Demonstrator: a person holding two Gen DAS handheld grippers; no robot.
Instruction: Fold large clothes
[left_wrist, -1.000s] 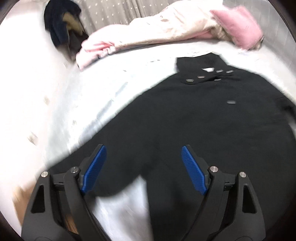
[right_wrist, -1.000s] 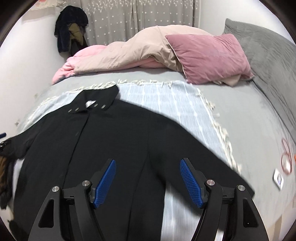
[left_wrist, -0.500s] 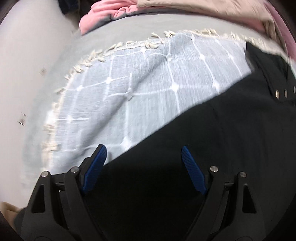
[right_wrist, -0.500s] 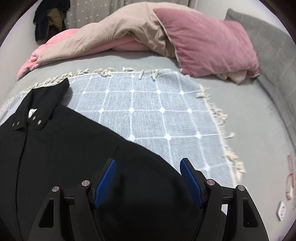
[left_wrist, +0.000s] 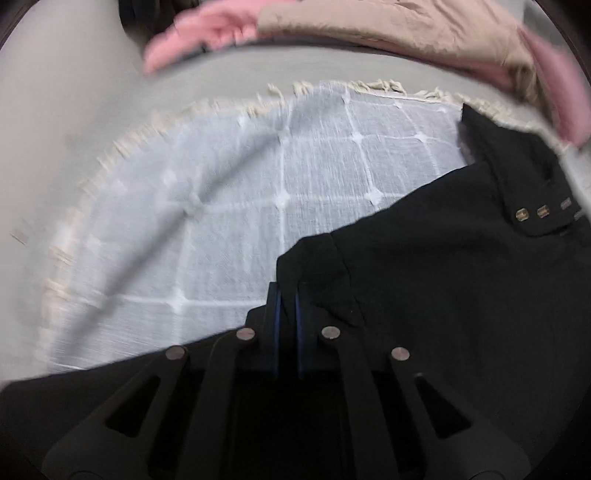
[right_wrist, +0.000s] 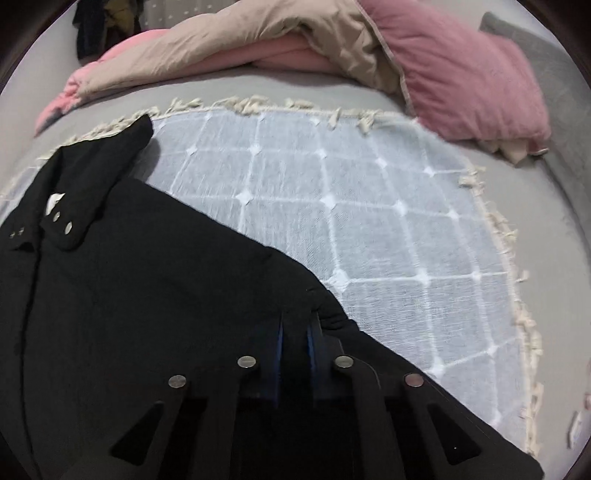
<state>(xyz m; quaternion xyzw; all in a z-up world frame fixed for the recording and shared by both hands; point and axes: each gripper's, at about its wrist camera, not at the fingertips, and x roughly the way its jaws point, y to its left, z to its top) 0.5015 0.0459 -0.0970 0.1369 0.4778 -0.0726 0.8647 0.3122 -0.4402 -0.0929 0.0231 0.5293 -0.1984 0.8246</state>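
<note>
1. Left gripper (left_wrist: 287, 295): the blue pads are drawn almost together with a bunched ridge of the black coat (left_wrist: 443, 295) pinched between them, at the coat's outer edge near the shoulder seam.
2. Right gripper (right_wrist: 296, 325): pads likewise nearly closed, clamping a fold of the same coat (right_wrist: 129, 295) at its opposite edge, where the sleeve runs down toward the lower right.
3. Coat location: spread flat, front up, on the pale checked throw (right_wrist: 369, 221) that covers the grey bed (right_wrist: 314, 85); collar toward the far side.
4. Step in hand, as judged: both side edges are gripped for an inward fold. To do it well, lift both grips evenly, only high enough to free the cloth. Carry each edge toward the button line, keep the fabric taut between the grips, and lay it down without dragging the throw.
5. Check that each pinch holds the full thickness of the fabric; a shallow bite may slip on this heavy cloth.
6. View difference, left wrist: shows the collar tab (left_wrist: 543, 218) with its snaps at the right and the throw's fringe; this view is motion-blurred.
7. View difference, right wrist: shows the front placket, a white label in the collar, the pink pillow (right_wrist: 461, 74) and the beige duvet (right_wrist: 240, 40) beyond.
</note>
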